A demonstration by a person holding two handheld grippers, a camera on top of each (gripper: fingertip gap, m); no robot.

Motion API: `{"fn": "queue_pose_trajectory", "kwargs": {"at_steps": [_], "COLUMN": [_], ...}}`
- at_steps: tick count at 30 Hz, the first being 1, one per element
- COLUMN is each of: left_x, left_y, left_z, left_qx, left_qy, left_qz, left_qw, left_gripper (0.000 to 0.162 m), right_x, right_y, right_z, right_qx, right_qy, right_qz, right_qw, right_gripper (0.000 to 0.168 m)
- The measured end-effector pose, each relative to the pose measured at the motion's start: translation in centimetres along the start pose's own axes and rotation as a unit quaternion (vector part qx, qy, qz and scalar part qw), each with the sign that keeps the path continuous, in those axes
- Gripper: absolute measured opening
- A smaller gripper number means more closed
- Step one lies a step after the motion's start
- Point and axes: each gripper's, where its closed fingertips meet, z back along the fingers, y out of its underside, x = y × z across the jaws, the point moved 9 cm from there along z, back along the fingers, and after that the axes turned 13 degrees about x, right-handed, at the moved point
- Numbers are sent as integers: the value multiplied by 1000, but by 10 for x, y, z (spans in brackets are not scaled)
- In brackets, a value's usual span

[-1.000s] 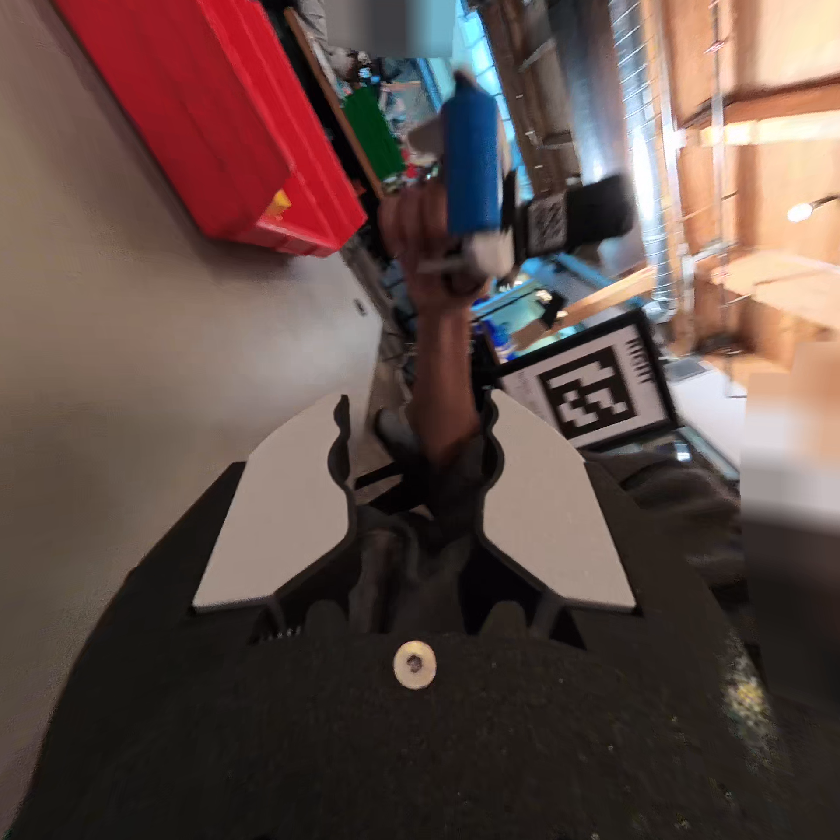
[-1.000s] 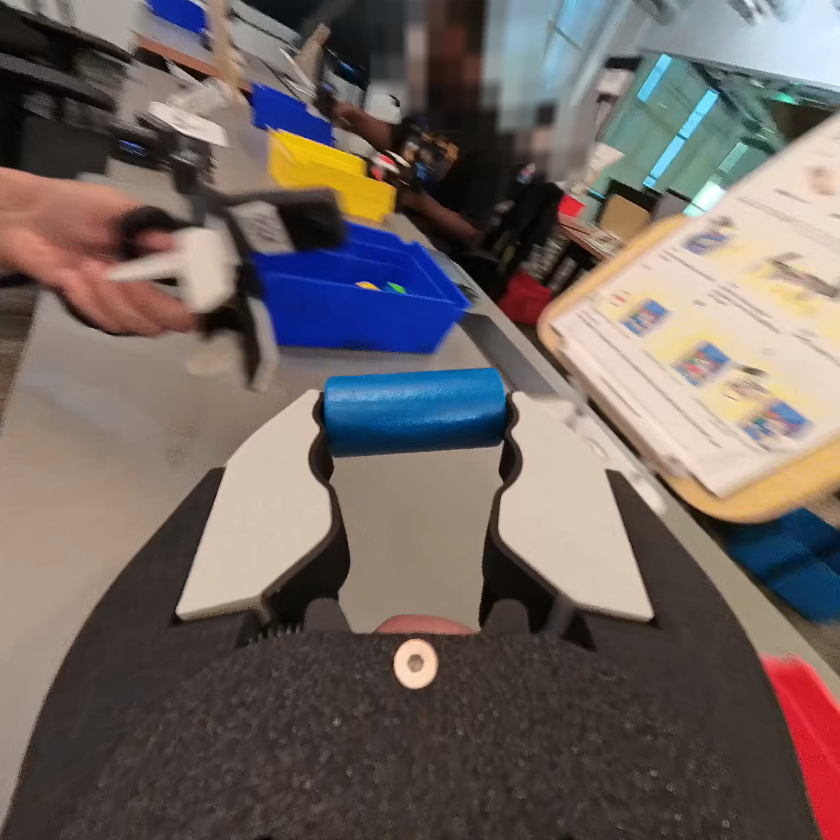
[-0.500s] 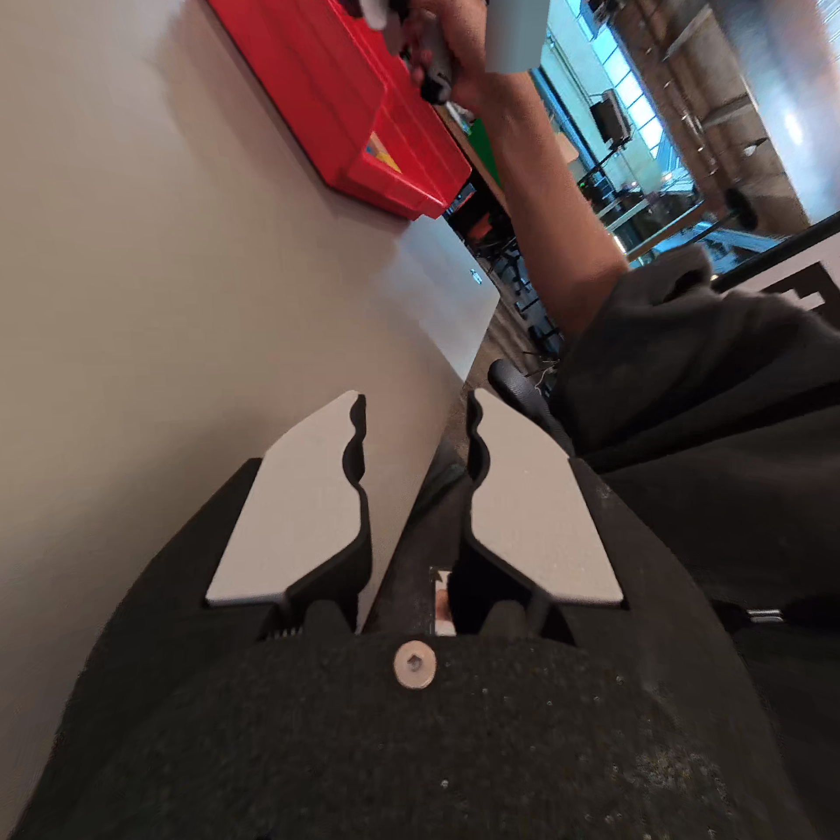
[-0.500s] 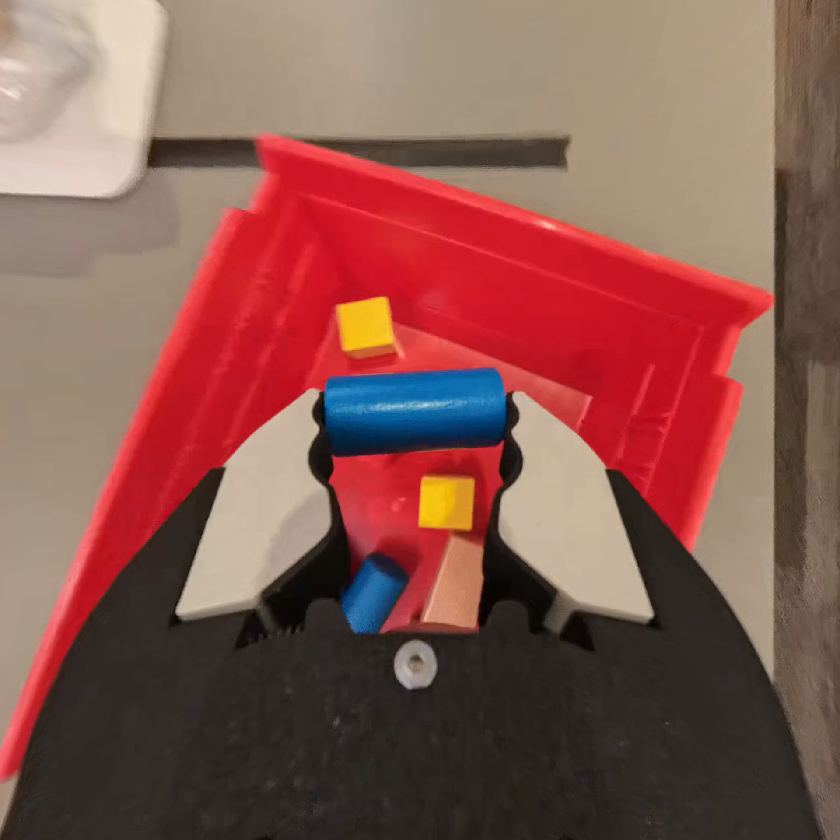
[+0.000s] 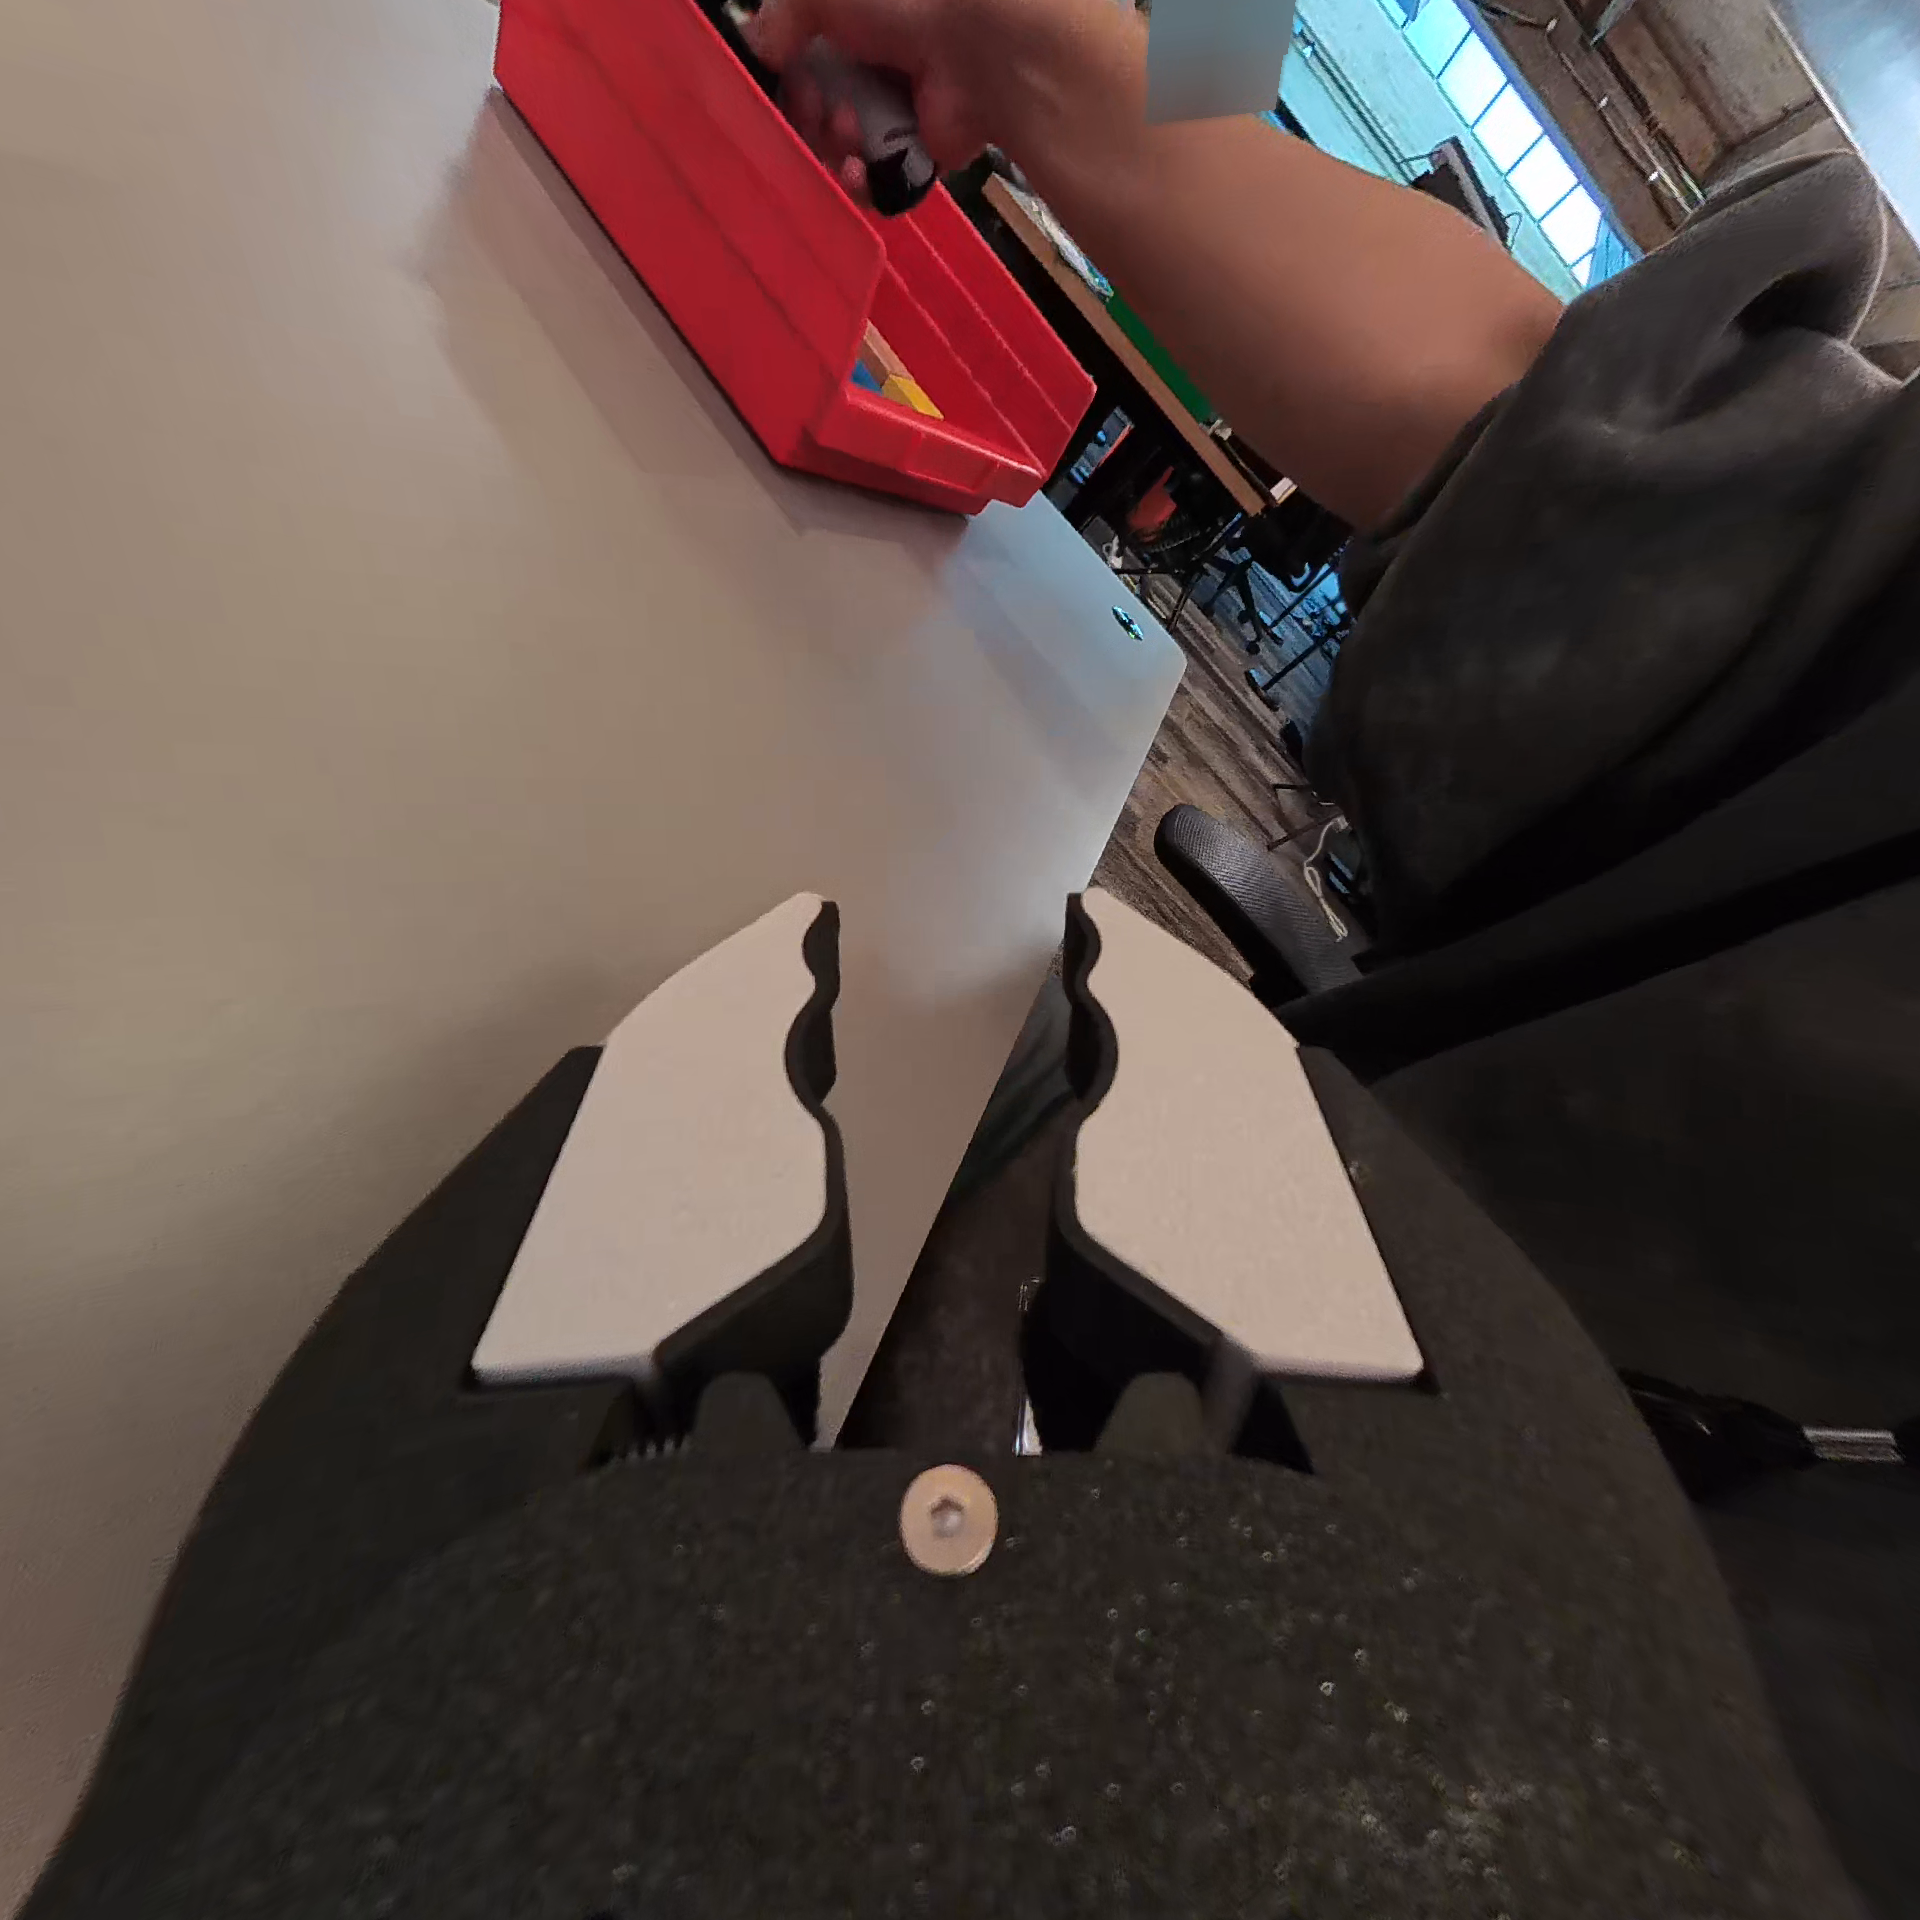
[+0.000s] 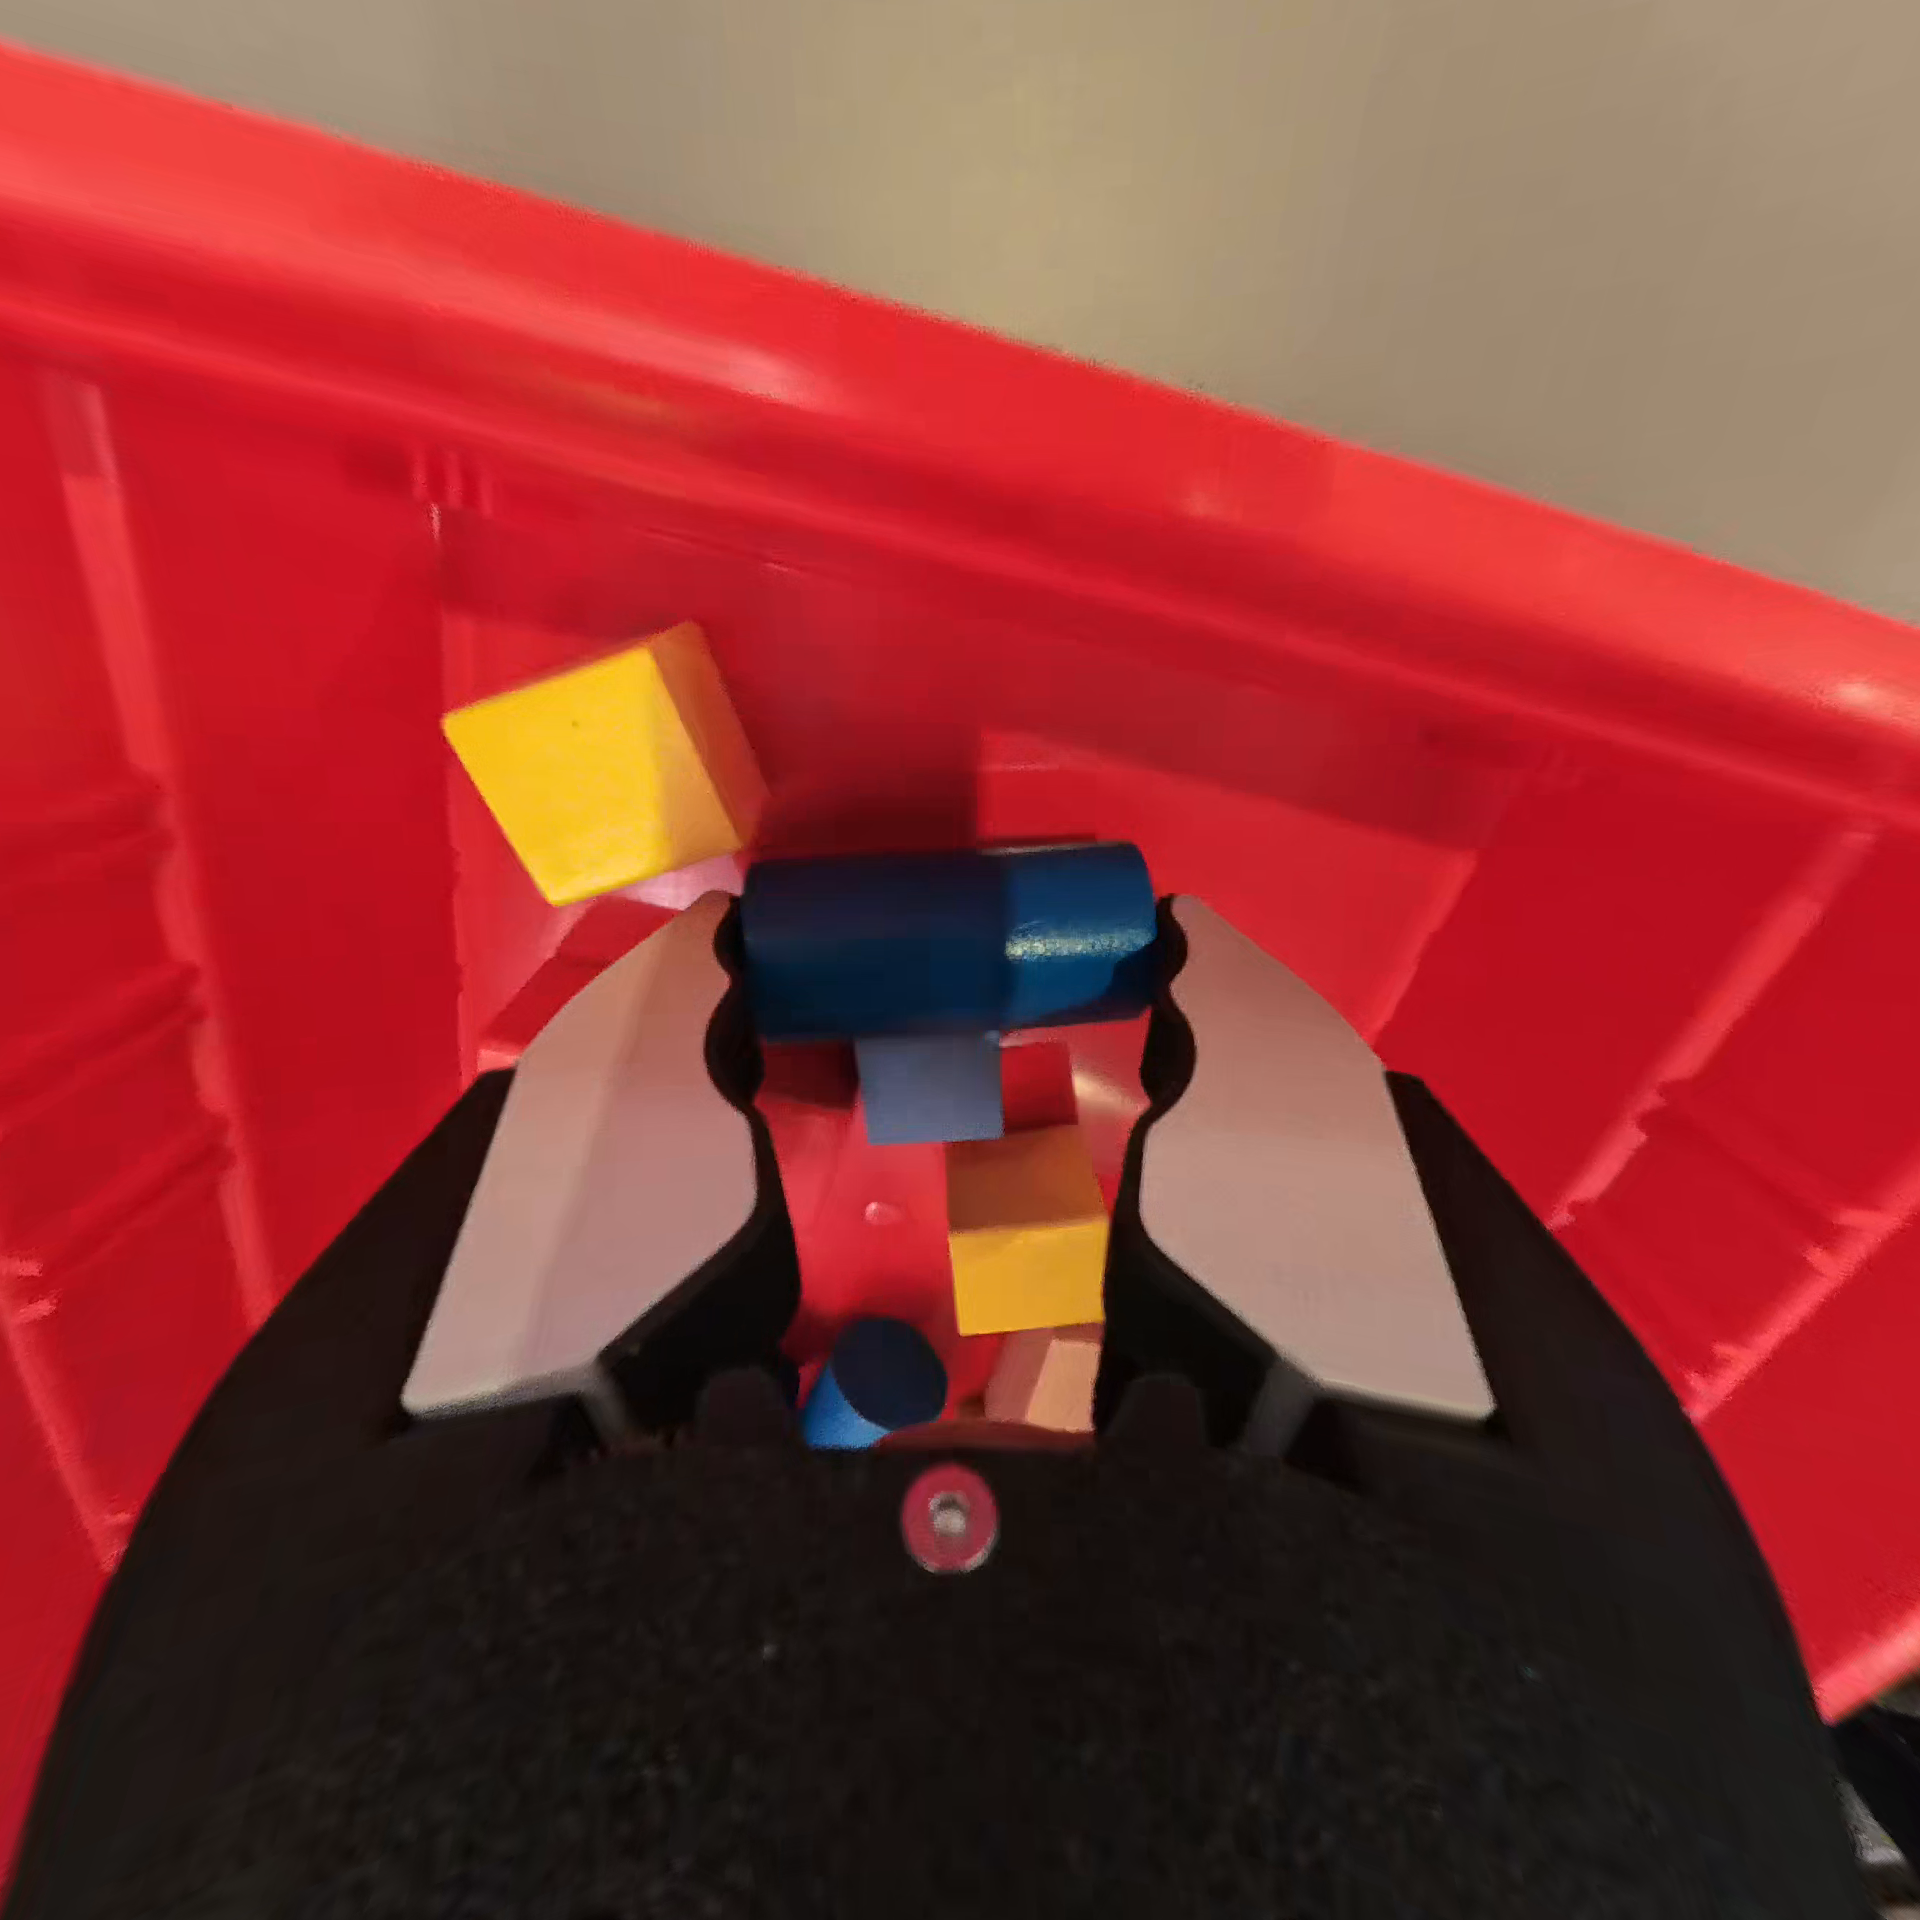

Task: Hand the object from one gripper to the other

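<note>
right gripper (image 6: 951,951): pinching the blue cylinder (image 6: 945,940) by its two flat ends, at the very fingertips. the cylinder's long axis runs crosswise, from one finger to the other, square to the line the fingers point along. it hangs inside the red bin (image 6: 1351,582), above the loose pieces on the bin floor: a yellow cube (image 6: 608,764) ahead of the left finger, a second yellow cube (image 6: 1027,1262) between the fingers toward the right one, a blue block (image 6: 930,1091) just behind the cylinder, a smaller blue cylinder (image 6: 873,1392) and a pale wooden block (image 6: 1044,1387) back at the finger roots.

left gripper (image 5: 951,940): fingers spread with a clear gap, nothing between them, lying low along the grey table (image 5: 364,623).

only the left wrist view shows the bin from outside (ahead and off to the left), the person's hand (image 5: 935,73) above it and a dark sleeve (image 5: 1662,520). the held cylinder cannot be seen there.
</note>
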Motion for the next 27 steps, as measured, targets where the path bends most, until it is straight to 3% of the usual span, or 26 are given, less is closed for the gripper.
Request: {"fn": "queue_pose_trajectory", "kwargs": {"at_steps": [7,10,13,17,20,23,27], "left_x": [1,2,2,4,6,9,12], "left_y": [-1,0,0,-2,-3,-4,-4], "left_z": [1,1,3,7,9,11,11], "left_qx": [3,4,0,-6,-11,-14,-15], "left_qy": [-8,-7,-15,-23,-28,-38,-45], "left_qz": [-3,0,-5,-5,-3,-2,0], "left_qw": [1000,1000,1000,1000,1000,999,999], "left_gripper": [41,41,41,41,41,41,41], "right_x": [6,9,21,41,53,56,49], "right_y": [0,13,59,164,239,295,346], "right_z": [-5,26,84,122,86,26,-28], "right_qx": [-25,-82,-200,-396,-482,-478,-509], "right_qy": [-7,-30,-61,-86,-76,-33,-42], "right_qz": [27,49,100,189,229,211,131], "right_qw": [999,995,973,895,842,852,850], "right_gripper": [72,75,71,67,67,70,71]}}
